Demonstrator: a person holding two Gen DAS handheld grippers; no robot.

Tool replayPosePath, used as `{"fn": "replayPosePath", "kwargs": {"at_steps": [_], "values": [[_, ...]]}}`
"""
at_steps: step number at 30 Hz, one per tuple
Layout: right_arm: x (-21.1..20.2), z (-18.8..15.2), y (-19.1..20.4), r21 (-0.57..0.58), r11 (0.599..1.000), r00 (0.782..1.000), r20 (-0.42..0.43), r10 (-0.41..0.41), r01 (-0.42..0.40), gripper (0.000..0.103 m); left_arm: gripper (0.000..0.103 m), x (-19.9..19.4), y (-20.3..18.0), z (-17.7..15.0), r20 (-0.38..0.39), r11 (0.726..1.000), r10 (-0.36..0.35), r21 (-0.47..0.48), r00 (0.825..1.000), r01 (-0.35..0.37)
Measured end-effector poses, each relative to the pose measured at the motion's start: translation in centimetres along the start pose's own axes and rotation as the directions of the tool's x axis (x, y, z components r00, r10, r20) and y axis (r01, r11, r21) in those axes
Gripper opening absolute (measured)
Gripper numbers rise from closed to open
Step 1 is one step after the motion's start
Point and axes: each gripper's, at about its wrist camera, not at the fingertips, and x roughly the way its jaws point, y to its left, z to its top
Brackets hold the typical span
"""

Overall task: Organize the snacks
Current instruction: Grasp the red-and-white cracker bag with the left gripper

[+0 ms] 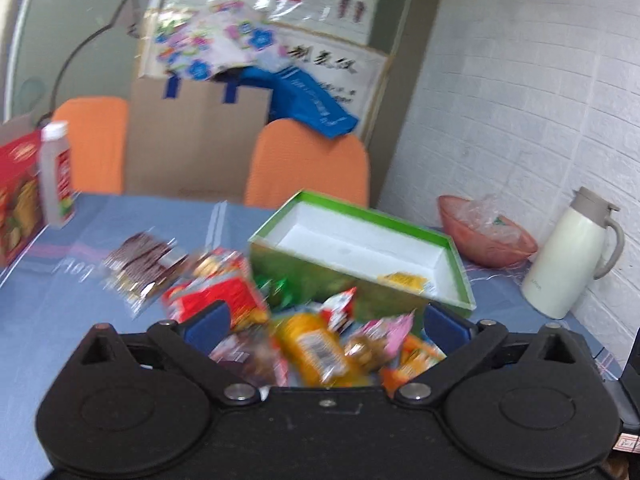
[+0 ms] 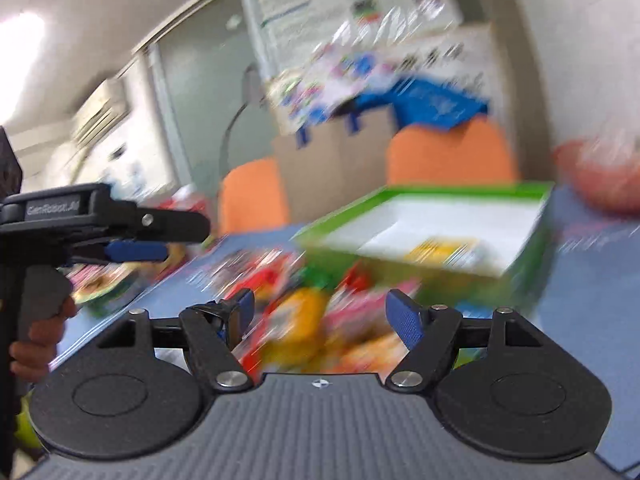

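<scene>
A green box [image 1: 316,268] with a white inside stands open on the blue tablecloth; a small yellow packet [image 1: 402,280] lies in its near corner. In front of it sits a heap of several snack packets: a red one [image 1: 224,292], a yellow one [image 1: 316,348], a pink one [image 1: 390,330] and a brown striped one [image 1: 140,260]. My left gripper [image 1: 326,320] is open above the heap, nothing between its blue pads. My right gripper [image 2: 326,312] is open too, over the same blurred heap [image 2: 304,320], with the green box [image 2: 436,272] beyond. The left gripper [image 2: 140,250] shows at the left, held by a hand.
A red box [image 1: 18,196] and a white bottle [image 1: 58,176] stand at the table's left. At the right are a pink bowl [image 1: 486,232] with plastic wrap and a cream jug [image 1: 572,256] by the white wall. Two orange chairs [image 1: 308,164] and a cardboard box [image 1: 196,140] stand behind.
</scene>
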Motion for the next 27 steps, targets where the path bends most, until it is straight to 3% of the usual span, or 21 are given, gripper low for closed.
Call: {"fn": "replayPosePath", "kwargs": {"at_steps": [6, 12, 14, 18, 24, 27], "values": [[0.3, -2.5, 4.6, -0.111, 0.987, 0.988, -0.113, 0.1, -0.113, 0.103, 0.103, -2.6, 3.7, -4.5, -0.078, 0.994, 0.013, -0.106, 0.997, -0.021], [2.0, -3.2, 6.4, -0.236, 0.967, 0.984, -0.165, 0.062, -0.1, 0.103, 0.103, -3.7, 5.5, -7.3, -0.118, 0.973, -0.122, -0.212, 0.986, 0.095], [2.7, -3.6, 6.5, -0.259, 0.962, 0.978, -0.209, 0.027, -0.082, 0.061, 0.099, -2.8, 6.0, -7.9, -0.136, 0.96, -0.147, -0.257, 0.98, 0.109], [1.5, -4.3, 6.4, -0.278, 0.956, 0.974, -0.222, 0.033, -0.096, 0.061, 0.083, -0.6, 6.4, -8.5, -0.181, 0.947, -0.185, -0.295, 0.966, 0.126], [1.2, -4.9, 5.8, -0.233, 0.966, 0.969, -0.239, 0.054, -0.112, 0.067, 0.083, 1.1, 6.0, -8.3, -0.181, 0.943, -0.219, -0.29, 0.959, 0.161], [1.4, -5.0, 5.8, -0.221, 0.968, 0.968, -0.241, 0.063, -0.118, 0.069, 0.066, 1.5, 5.6, -8.3, -0.199, 0.942, -0.249, -0.279, 0.948, 0.189]]}}
